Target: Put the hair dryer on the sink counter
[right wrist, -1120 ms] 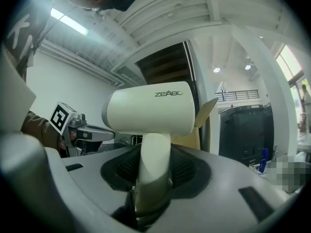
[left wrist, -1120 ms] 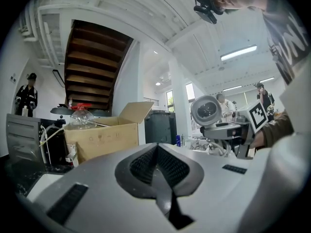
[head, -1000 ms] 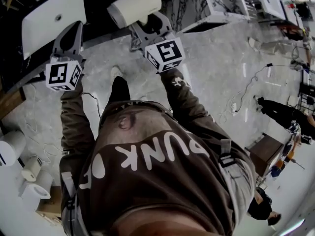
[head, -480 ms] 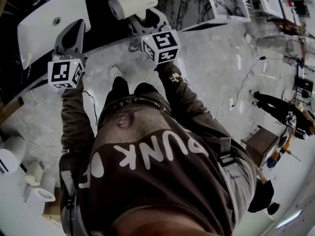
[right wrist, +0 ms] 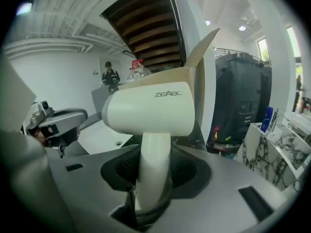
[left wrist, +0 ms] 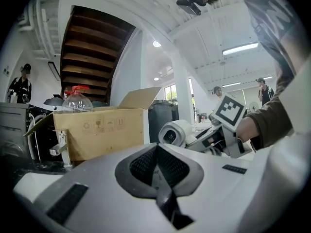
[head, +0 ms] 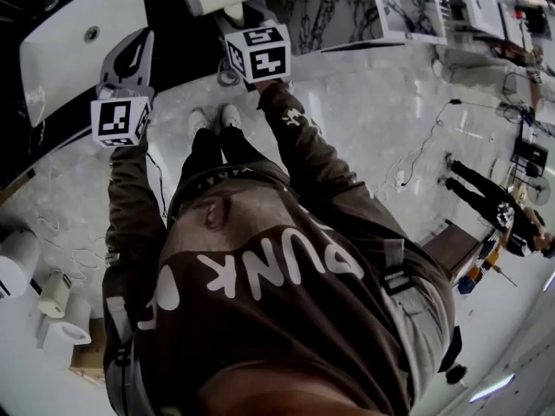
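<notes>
The right gripper [right wrist: 153, 178] was clamped on the handle of the white dryer [right wrist: 150, 113], whose barrel sat crosswise just above the jaws. In the head view, the dryer showed over the dark counter [head: 173, 33], beside the white sink [head: 69, 50]. The left gripper [left wrist: 156, 166] had its jaws pressed together around nothing, near the sink.

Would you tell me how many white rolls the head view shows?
3, all at lower left: the large roll at the edge, the smaller roll beside it, the third roll below. Others may be cropped.
</notes>
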`<action>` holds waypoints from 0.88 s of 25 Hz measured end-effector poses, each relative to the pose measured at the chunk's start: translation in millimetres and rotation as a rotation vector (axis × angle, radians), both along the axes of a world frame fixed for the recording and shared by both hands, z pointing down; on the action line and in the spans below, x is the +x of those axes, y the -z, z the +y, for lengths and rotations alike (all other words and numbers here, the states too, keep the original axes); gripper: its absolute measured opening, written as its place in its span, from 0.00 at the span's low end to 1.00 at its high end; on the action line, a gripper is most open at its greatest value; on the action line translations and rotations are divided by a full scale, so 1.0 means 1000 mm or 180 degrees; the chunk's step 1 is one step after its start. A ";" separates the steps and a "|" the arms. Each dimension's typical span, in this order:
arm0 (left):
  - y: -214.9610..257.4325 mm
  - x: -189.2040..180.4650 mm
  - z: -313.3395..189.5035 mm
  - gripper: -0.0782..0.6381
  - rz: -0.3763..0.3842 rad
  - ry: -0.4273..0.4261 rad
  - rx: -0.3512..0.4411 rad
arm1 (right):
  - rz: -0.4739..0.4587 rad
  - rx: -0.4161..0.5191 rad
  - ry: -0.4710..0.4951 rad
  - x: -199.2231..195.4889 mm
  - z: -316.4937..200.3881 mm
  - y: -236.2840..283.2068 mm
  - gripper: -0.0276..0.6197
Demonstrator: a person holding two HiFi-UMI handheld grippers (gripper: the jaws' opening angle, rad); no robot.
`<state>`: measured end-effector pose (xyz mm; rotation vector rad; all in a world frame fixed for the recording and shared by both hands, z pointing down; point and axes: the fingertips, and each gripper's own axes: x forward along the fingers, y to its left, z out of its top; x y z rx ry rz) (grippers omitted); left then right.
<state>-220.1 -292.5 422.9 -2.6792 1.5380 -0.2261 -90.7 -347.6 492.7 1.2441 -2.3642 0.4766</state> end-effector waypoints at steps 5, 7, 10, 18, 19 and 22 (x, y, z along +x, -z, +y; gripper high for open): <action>-0.009 0.007 -0.014 0.10 0.0016 0.0061 -0.0042 | 0.0121 -0.0293 0.0008 -0.006 -0.023 -0.031 0.29; -0.010 0.009 -0.020 0.10 0.0030 0.0082 -0.0052 | 0.0189 -0.0365 0.0028 -0.008 -0.030 -0.039 0.29; -0.010 0.013 -0.027 0.10 0.0058 0.0084 -0.0059 | 0.0235 -0.0544 -0.0001 -0.009 -0.038 -0.048 0.30; -0.009 0.014 -0.038 0.10 0.0089 0.0103 -0.0081 | 0.0386 -0.0941 -0.0022 -0.010 -0.047 -0.075 0.30; -0.008 0.013 -0.038 0.10 0.0091 0.0111 -0.0076 | 0.0402 -0.0953 -0.0031 -0.010 -0.048 -0.077 0.30; -0.007 0.008 -0.039 0.10 0.0092 0.0136 -0.0071 | 0.0424 -0.1008 -0.0024 -0.011 -0.049 -0.082 0.30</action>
